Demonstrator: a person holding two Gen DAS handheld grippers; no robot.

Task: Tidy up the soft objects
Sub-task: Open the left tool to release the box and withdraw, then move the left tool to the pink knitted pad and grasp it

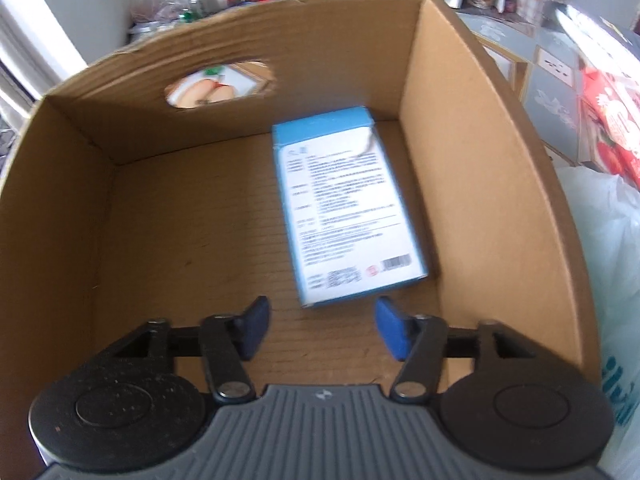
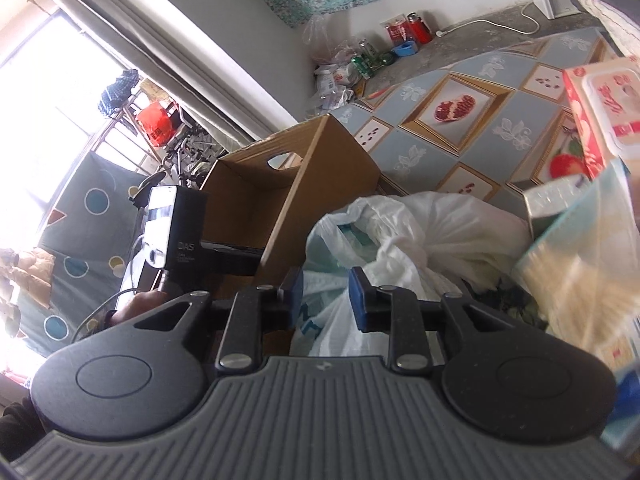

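**Blue carton lies in the box, free of your left tongs**

Your left tongs hang over the open cardboard box, pointing steeply down, their blue pads parted with only bare cardboard floor between them. Just beyond the tips lies the blue-edged carton, flat on the box floor with its printed white face up. Its near end sits close ahead of the gap, nearer the right-hand pad, and its long side runs close along the box's right wall. Nothing is gripped.

Your right tongs stand only narrowly apart and hold nothing. Past the tips a white plastic bag is heaped on the patterned tabletop; whether the pads brush it, I cannot tell. The cardboard box stands to the left of the bag, and blurred packages crowd the right edge.
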